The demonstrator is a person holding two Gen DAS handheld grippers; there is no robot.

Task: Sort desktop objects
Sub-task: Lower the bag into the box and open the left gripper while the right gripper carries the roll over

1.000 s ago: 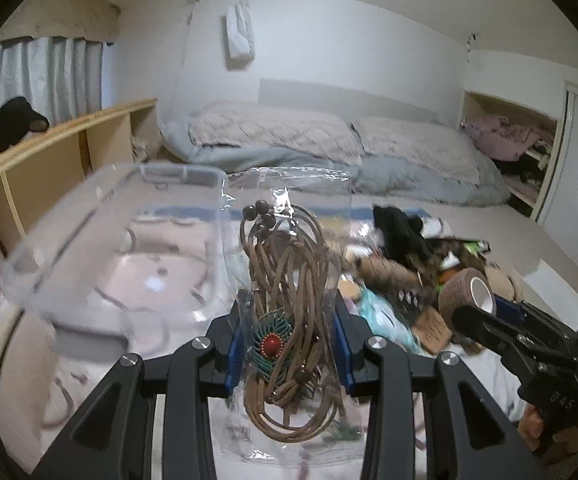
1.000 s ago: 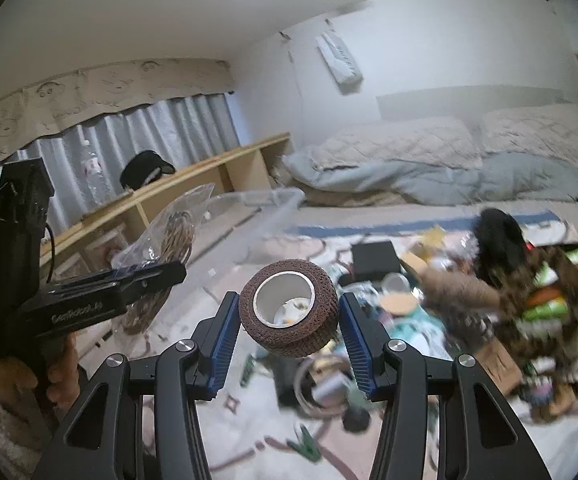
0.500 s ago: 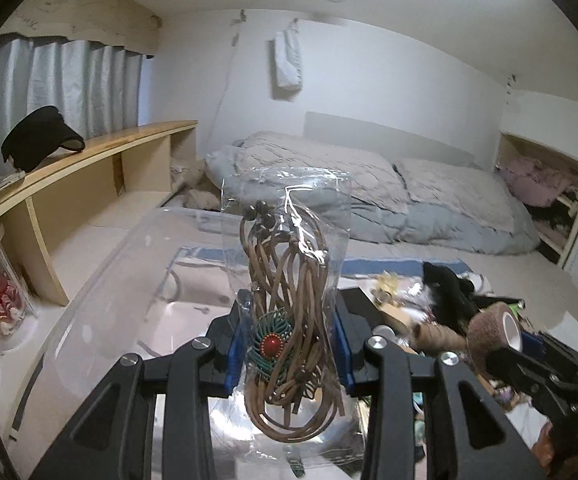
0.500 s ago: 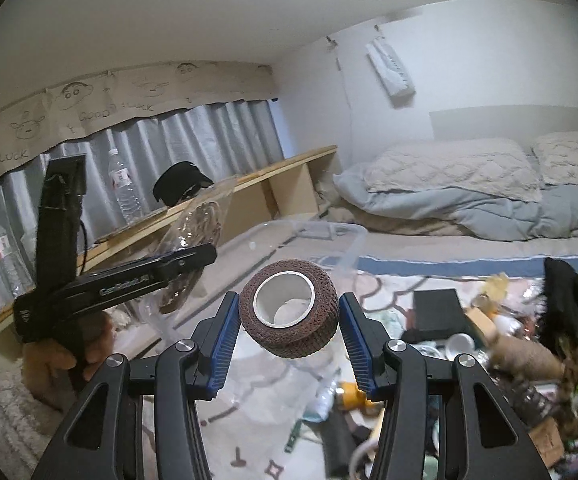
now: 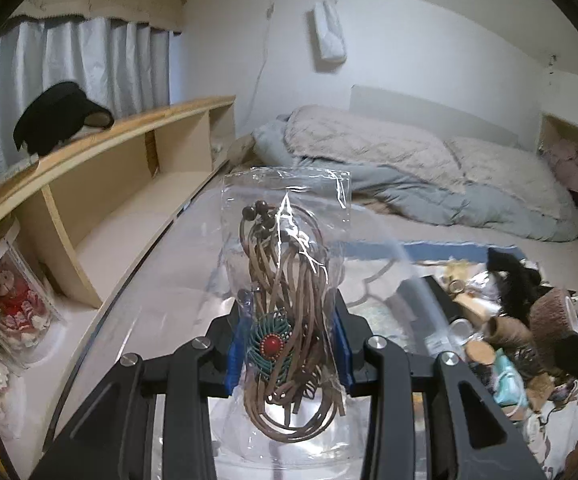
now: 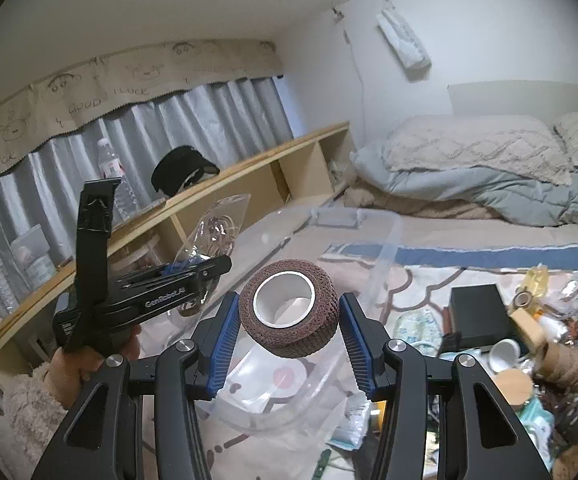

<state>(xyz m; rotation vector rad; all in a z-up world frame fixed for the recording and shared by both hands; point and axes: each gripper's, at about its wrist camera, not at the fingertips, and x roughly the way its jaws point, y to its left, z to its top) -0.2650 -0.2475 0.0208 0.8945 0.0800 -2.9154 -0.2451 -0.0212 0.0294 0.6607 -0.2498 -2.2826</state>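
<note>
My left gripper (image 5: 289,344) is shut on a clear bag of brown cord necklace with a teal and red pendant (image 5: 287,300), held upright over a clear plastic storage bin (image 5: 157,280). My right gripper (image 6: 289,324) is shut on a brown bandage roll (image 6: 289,312), held above the same bin (image 6: 385,248). The left gripper with its bag (image 6: 213,236) shows at the left of the right wrist view. The roll (image 5: 549,324) shows at the right edge of the left wrist view.
A pile of small items lies on the patterned rug to the right: a black box (image 6: 477,308), jars, a twine spool (image 5: 507,330), black fabric (image 5: 509,276). A wooden shelf (image 5: 89,184) runs along the left. A bed (image 5: 409,168) lies behind.
Both grippers have swung left, away from the pile and over the clear bin, each keeping its hold. The shelf and curtains now fill more of the views.
</note>
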